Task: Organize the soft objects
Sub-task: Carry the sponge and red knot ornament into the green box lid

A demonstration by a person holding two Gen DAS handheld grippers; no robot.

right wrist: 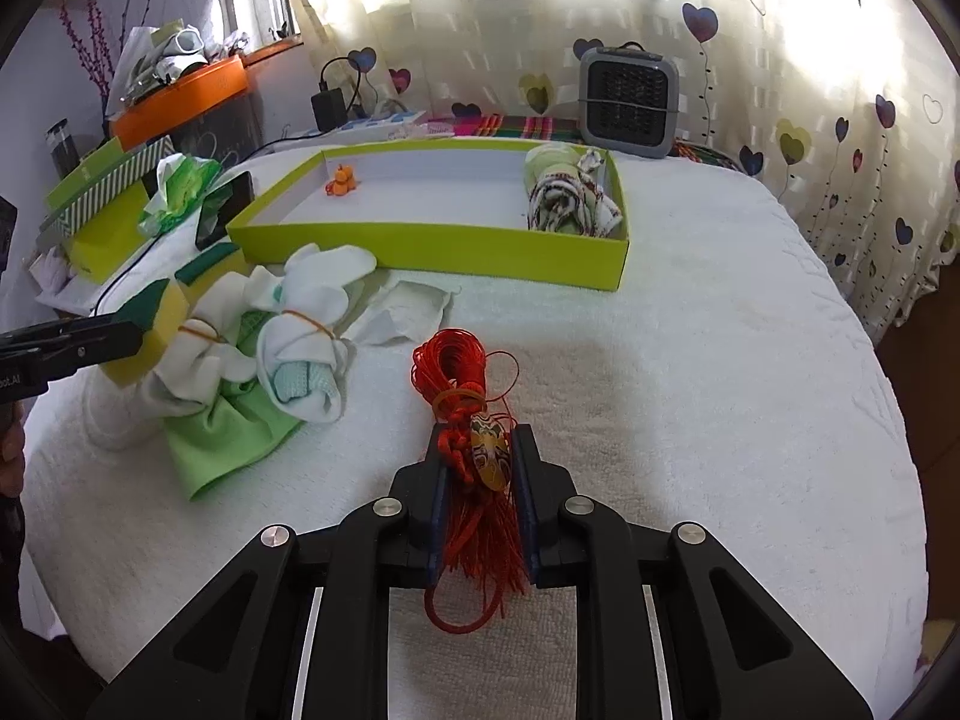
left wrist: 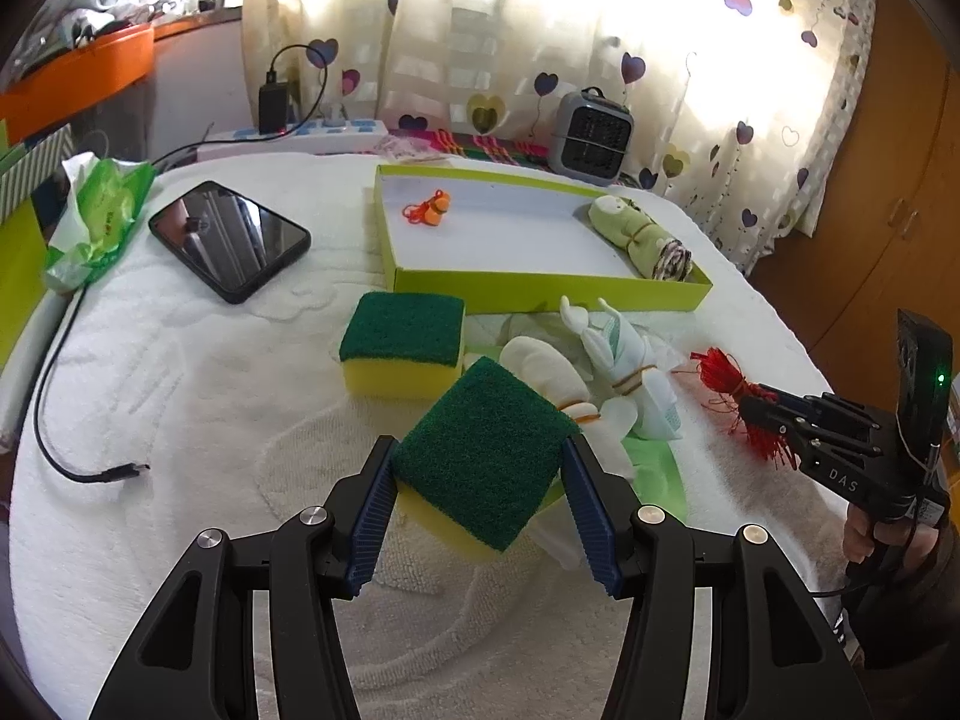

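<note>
My left gripper (left wrist: 480, 450) is shut on a green-topped yellow sponge (left wrist: 486, 480), which it holds tilted above the white towel. A second sponge (left wrist: 402, 348) lies just beyond it. Beside them are white sock bundles (left wrist: 630, 372) tied with rubber bands, lying on a green cloth (right wrist: 222, 438). My right gripper (right wrist: 480, 438) is shut on a red tassel cord (right wrist: 462, 384) with a yellow bead, at the right of the socks. The lime-green tray (right wrist: 432, 252) farther back holds a small orange toy (right wrist: 342, 180) and a rolled green cloth (right wrist: 564, 192).
A black phone (left wrist: 228, 240), a green tissue pack (left wrist: 99, 210) and a loose black cable (left wrist: 60, 420) lie at the left. A grey heater (right wrist: 627, 102) stands behind the tray by the curtain. The table's rounded edge drops off at the right.
</note>
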